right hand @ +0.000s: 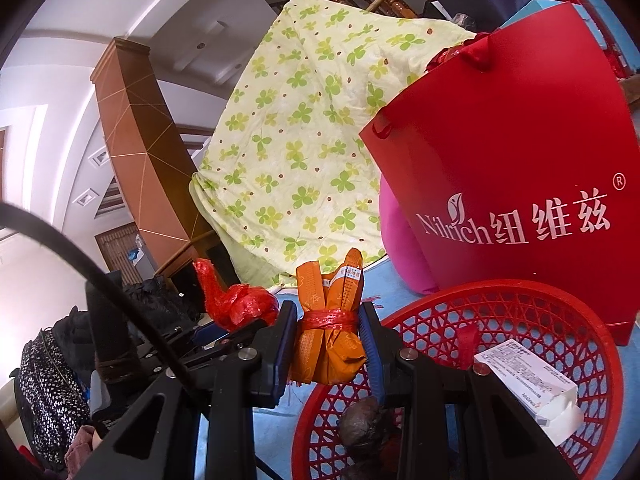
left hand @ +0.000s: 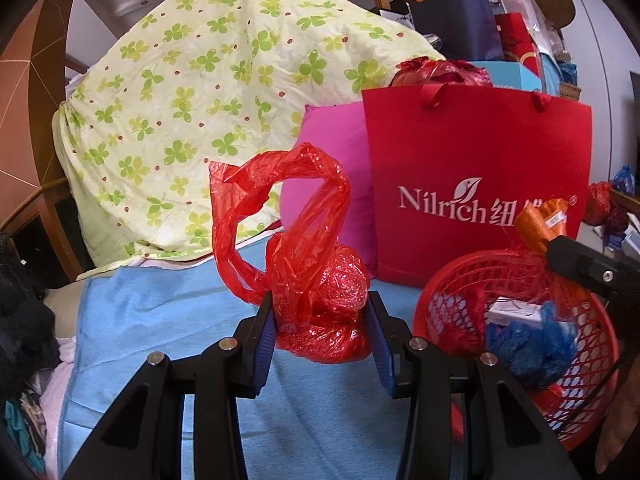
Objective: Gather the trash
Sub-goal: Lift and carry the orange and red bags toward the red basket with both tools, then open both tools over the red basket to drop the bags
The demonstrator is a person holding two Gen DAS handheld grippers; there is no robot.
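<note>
Trash is held in both grippers beside the red basket [left hand: 568, 412]. A crumpled red bag [left hand: 320, 300] is clamped in the left gripper [left hand: 324, 332] above the blue sheet [left hand: 160, 340]; an orange packet [right hand: 332, 340] (bound with red string) is pinched in the right gripper [right hand: 329, 340] at the basket rim. Release over the basket is judged next, each bundle being carried clear of the rim first.

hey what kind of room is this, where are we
Likely a lived-in bedroom at home: a clover-print quilt heaped over a blue sheet, a pink pillow behind, and a red gift bag with clutter stacked around.
</note>
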